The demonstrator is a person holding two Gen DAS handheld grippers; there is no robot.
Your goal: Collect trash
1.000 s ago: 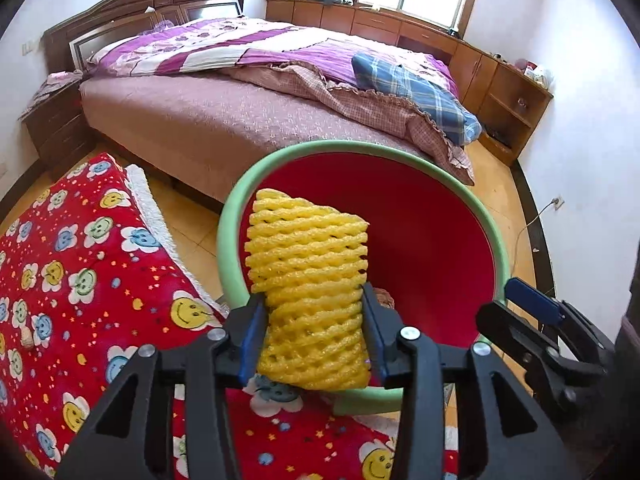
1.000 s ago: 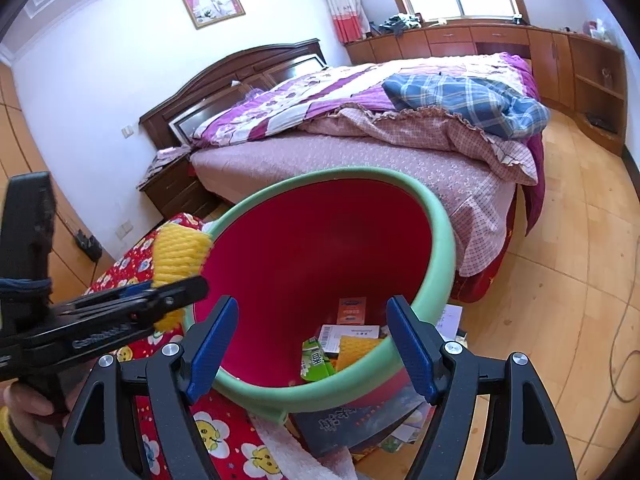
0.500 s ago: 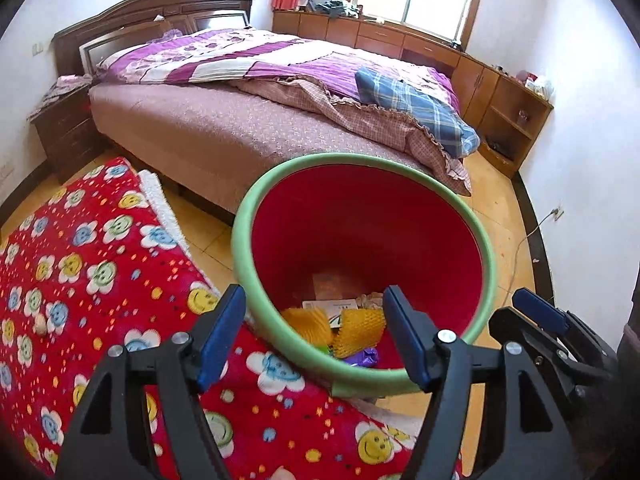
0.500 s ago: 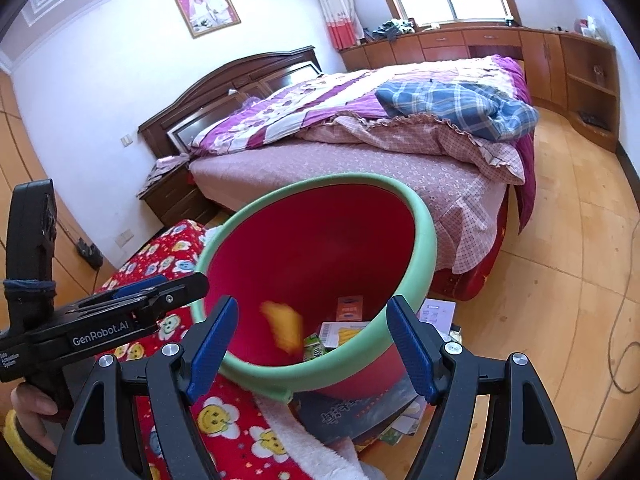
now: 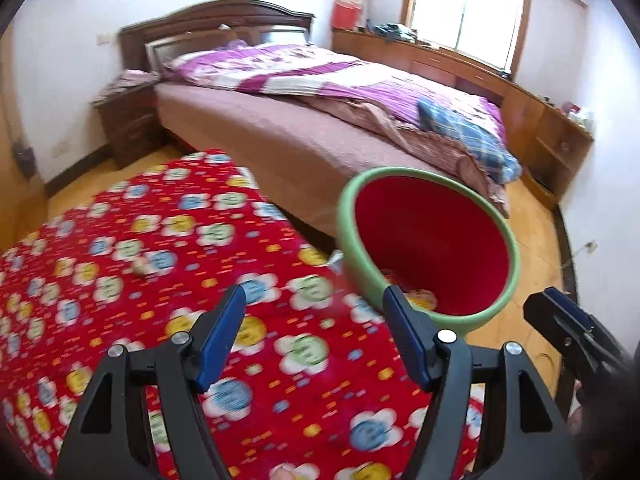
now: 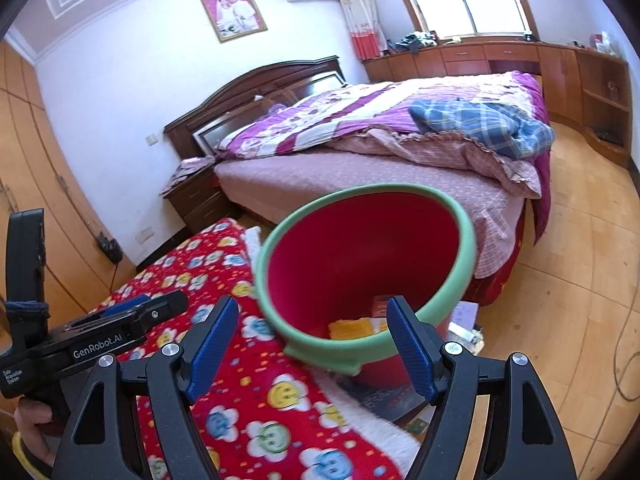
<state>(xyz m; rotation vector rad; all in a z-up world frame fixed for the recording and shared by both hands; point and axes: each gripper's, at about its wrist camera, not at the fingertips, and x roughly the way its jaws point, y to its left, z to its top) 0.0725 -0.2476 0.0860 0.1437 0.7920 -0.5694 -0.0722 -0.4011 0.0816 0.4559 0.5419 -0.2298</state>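
The left gripper [image 5: 314, 334] tilts down over the red flower-patterned blanket [image 5: 160, 264], jaws spread and empty. The right gripper [image 6: 308, 340] angles down toward the green-rimmed red plastic bin [image 6: 466, 240], jaws spread, empty. Yellow foam netting [image 6: 352, 327] lies inside the bin.

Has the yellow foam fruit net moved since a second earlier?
Yes. The yellow foam net was between the left gripper fingers above the green rim of the red bin; now it lies at the bin's bottom.

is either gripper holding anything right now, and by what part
Nothing is held. The left gripper and right gripper are both open and empty; the yellow foam net lies inside the red bin.
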